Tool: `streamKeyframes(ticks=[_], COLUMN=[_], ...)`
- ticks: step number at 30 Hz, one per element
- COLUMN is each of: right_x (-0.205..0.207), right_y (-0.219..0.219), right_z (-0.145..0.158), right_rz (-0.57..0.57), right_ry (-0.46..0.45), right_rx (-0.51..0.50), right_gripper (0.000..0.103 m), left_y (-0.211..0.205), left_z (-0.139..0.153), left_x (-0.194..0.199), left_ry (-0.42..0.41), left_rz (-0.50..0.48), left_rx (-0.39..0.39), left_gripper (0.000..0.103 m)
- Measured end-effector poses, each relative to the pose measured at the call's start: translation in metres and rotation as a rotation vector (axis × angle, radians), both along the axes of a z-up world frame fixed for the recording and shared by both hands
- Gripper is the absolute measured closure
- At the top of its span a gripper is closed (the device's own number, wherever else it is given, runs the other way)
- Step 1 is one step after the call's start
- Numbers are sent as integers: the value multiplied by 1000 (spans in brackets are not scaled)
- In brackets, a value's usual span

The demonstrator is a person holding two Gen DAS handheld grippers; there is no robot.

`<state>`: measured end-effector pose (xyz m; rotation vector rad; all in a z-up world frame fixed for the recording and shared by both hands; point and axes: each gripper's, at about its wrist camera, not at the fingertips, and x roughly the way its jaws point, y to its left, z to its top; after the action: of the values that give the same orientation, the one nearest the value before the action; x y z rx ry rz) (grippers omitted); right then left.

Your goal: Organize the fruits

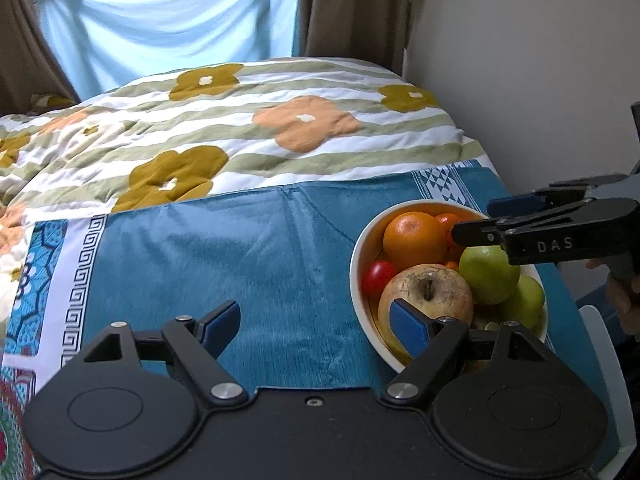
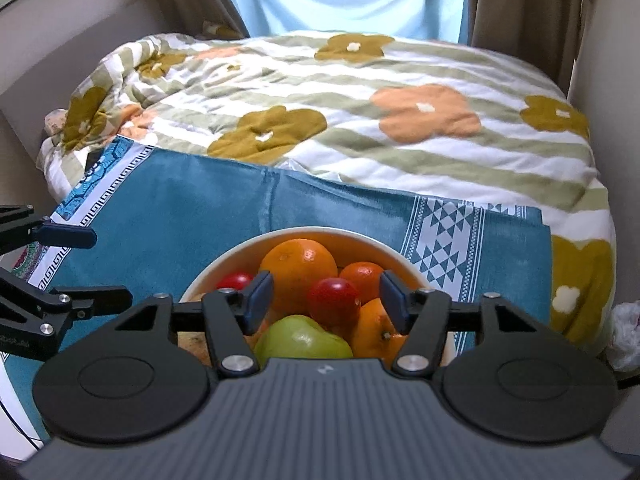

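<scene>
While my right gripper (image 2: pixel 326 300) hangs over the white bowl (image 2: pixel 224 264) of fruit, its jaws stand apart and grip nothing.

Low in the right wrist frame sit a big orange (image 2: pixel 298 270), a red tomato (image 2: pixel 334 298) between my blue pads and a green apple (image 2: pixel 300 338). My left gripper (image 1: pixel 316 326) is spread wide and empty over the teal woven cloth (image 1: pixel 240 264), lower centre of its frame; a blotchy apple (image 1: pixel 426 292) lies by its right pad. "DAS" shows on the right gripper's black arm. Behind, a striped flower-print quilt (image 1: pixel 240 120), brown curtains, a pale blue drape, probably over a window.
</scene>
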<state>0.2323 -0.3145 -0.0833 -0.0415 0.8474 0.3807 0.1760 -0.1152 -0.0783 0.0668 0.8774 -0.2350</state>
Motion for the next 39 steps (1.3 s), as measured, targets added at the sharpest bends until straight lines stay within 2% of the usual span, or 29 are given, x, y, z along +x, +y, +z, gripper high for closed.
streamKeyframes(ticks=[6,15,17,19,23,27,32,39], right_x=[-27,-97,-113,-131,-169,-201,-232,-258], right_y=[-4,5,10,15,27,42,65,88], right_z=[19,74,86,97,114,120,117,105], right_rz=[0,-42,-72,-117,-206,-271,-325,-365], right_ry=[-40,-138,-139,-147,-158,-155,-153,-169], right_rx=[31,-2,-13,-26,-23,-13,-31,-59], right_gripper=[28,28,26,13,6,4,0,0], left_y=[1,15,19,28,45,60,79,93], left_z=[23,71,80,90,106,113,108,95], left_x=[-33,-96,-107,-119,-141,-164,-186,-207], left_ry=[-55,-143,-157,-172,-213,-245,-259,-253], left_rz=[66,150,169,188,207,218,224,219], left_rx=[-12,-34,-25,-20,7,30,35,47], left_gripper=[18,18,18,18,17,5,0,0])
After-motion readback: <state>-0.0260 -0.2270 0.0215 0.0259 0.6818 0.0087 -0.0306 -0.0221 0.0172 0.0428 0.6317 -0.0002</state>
